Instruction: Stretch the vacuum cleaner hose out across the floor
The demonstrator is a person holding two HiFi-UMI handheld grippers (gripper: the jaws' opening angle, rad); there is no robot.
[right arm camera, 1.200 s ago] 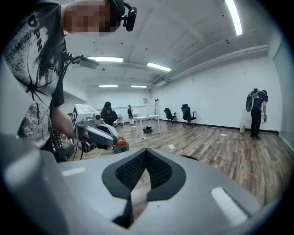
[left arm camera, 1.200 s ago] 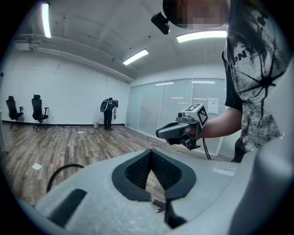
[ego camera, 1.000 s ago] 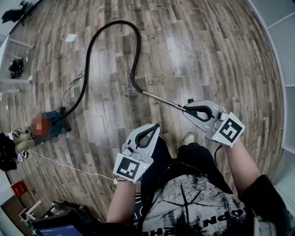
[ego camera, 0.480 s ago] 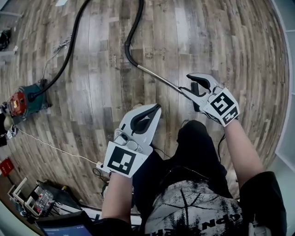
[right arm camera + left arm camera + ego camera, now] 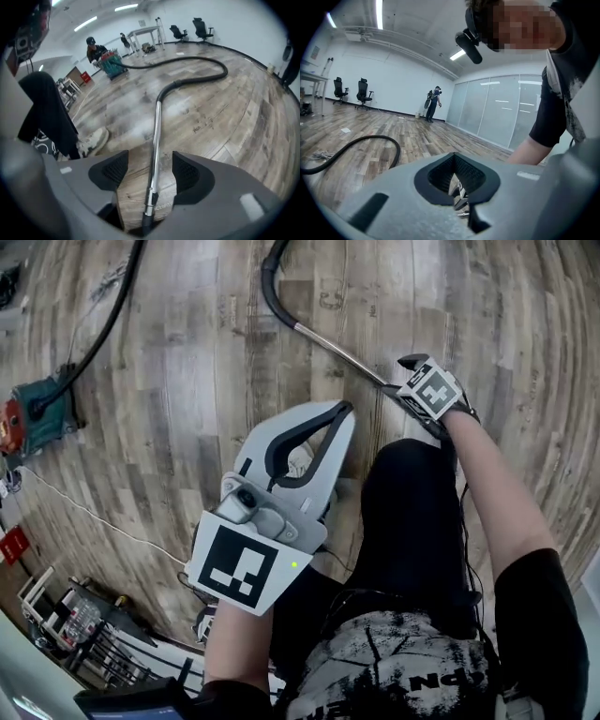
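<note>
your right gripper (image 5: 151, 172) had just opened its jaws, the metal wand (image 5: 157, 126) lying untouched between them; your left gripper (image 5: 342, 414) was clenched, empty

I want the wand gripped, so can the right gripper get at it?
Probably yes: the right gripper has just been opening its fingers, and the wand lies between them, nothing blocking.

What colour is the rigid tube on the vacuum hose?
Silver: a shiny metal tube, clearest in the right gripper view.
</note>
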